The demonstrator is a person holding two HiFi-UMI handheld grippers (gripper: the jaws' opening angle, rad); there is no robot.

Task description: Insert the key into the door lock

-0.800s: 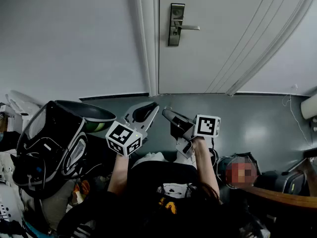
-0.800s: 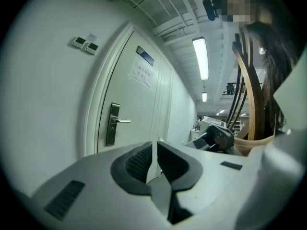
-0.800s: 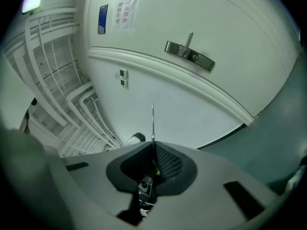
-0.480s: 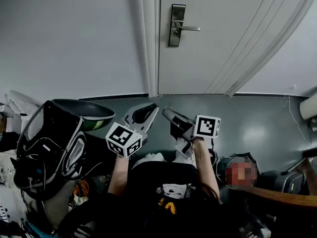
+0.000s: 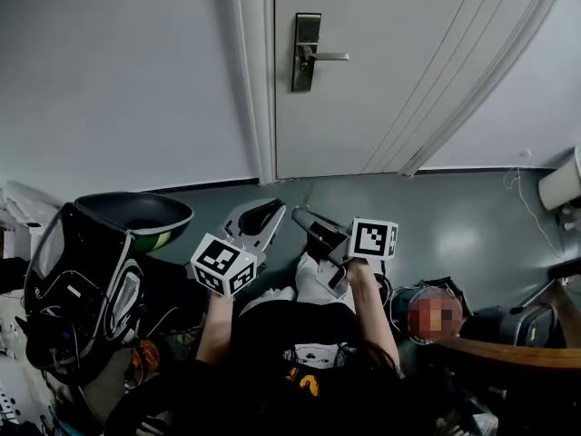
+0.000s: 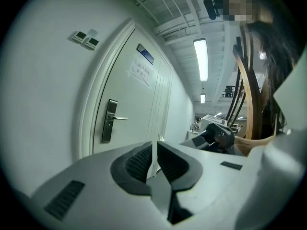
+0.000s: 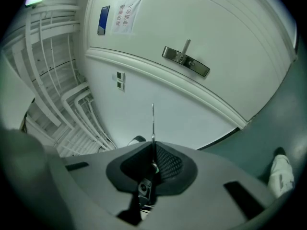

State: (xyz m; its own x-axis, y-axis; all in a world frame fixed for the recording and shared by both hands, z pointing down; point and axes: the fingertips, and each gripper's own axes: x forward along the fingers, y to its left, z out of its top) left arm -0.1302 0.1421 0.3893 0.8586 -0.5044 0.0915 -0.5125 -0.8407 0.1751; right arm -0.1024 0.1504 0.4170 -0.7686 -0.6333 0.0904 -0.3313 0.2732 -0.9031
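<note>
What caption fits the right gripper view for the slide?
Right gripper shut on the key, blade pointing out, door lock ahead, not yet reached.

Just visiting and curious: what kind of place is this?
Probably inside an office or lab building: a white door with a lever handle and a paper notice, a grey floor, and tube lights overhead.

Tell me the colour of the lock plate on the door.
Dark grey metal lock plate, with a silver lever; the head view shows it best.
</note>
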